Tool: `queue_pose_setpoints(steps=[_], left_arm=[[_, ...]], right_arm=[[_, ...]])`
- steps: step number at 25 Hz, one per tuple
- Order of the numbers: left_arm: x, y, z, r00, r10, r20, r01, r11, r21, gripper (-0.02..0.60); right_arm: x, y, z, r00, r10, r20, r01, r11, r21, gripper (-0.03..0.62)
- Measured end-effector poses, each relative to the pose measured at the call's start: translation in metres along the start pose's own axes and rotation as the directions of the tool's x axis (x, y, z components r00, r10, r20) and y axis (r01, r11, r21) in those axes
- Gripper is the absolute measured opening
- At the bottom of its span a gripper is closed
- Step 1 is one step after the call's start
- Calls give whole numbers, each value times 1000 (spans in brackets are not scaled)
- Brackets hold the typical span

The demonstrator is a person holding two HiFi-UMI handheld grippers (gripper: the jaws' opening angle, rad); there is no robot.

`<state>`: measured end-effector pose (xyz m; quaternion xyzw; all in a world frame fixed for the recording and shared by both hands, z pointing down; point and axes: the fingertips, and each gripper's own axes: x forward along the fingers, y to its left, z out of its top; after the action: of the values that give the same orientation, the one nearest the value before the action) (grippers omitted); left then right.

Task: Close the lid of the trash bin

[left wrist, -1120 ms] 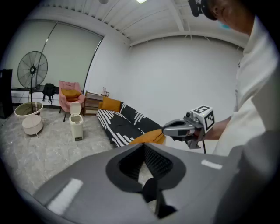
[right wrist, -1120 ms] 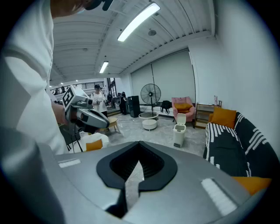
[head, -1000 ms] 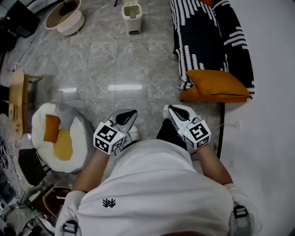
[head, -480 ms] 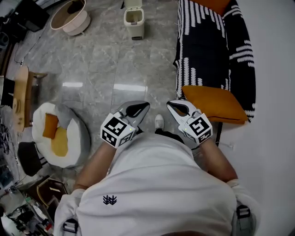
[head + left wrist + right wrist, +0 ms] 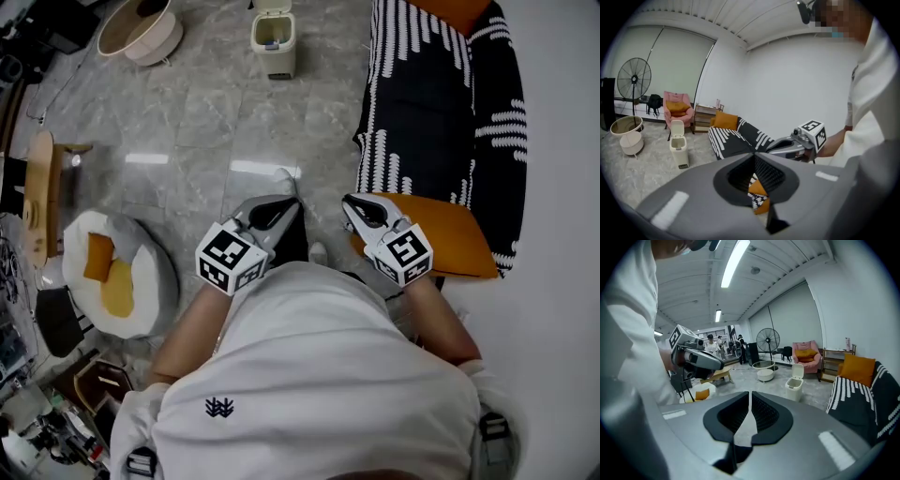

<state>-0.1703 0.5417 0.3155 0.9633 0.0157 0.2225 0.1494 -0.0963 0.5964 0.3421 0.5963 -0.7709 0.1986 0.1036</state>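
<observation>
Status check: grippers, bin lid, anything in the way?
Left hand-held gripper shut, empty; right hand-held gripper shut, empty. Trash bin far ahead, lid up. No obstacle seen on the floor between.

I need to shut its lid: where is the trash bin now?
Head view, top centre: the trash bin stands far ahead, between the round basket and the striped sofa.

bin [image 5: 273, 42] on floor [image 5: 244, 122], far ahead; basket [image 5: 141, 28] to its left, sofa [image 5: 441, 112] to its right. cushion [image 5: 455, 239] lies on sofa's near end, just right of right hand-held gripper [image 5: 354, 208]. left hand-held gripper [image 5: 281, 208] near it, side by side, both well apart from bin. pouf [image 5: 117, 281] on floor at left, stool [image 5: 39, 202] beyond it.
</observation>
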Motion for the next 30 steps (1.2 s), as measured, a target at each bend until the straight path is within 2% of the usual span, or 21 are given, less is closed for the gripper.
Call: queue_pose_setpoints(steps=[4,8,11,14,20,26,30], left_arm=[[21,72,22,1000,25,15,-25,999,-27,57],[49,150,72,998,50,30,-49,997,-51,57],[63,201,105,998,48,47,-47,999,-17,57],[69,248,122,998,51,40,-51,999,12,57],[78,306,153,994,86,65,-86,996,-7,57],[90,370,170,981,174,88,-168,983,-73,57],[100,413,180,969,238,69,-231,969,-90,57]], right_arm=[[47,-45,27,1000,-14,-25,14,1000,0,3],[98,-112,76,999,-16,-45,16,1000,-17,3],[141,-157,105,998,-22,-64,19,998,-52,2],[183,-187,134,998,-34,-56,29,996,-78,2],[241,-236,172,997,-11,-74,4,996,-90,2],[304,-298,196,994,28,-106,-40,992,-119,2],[358,-353,212,992,61,-114,-76,988,-133,2]])
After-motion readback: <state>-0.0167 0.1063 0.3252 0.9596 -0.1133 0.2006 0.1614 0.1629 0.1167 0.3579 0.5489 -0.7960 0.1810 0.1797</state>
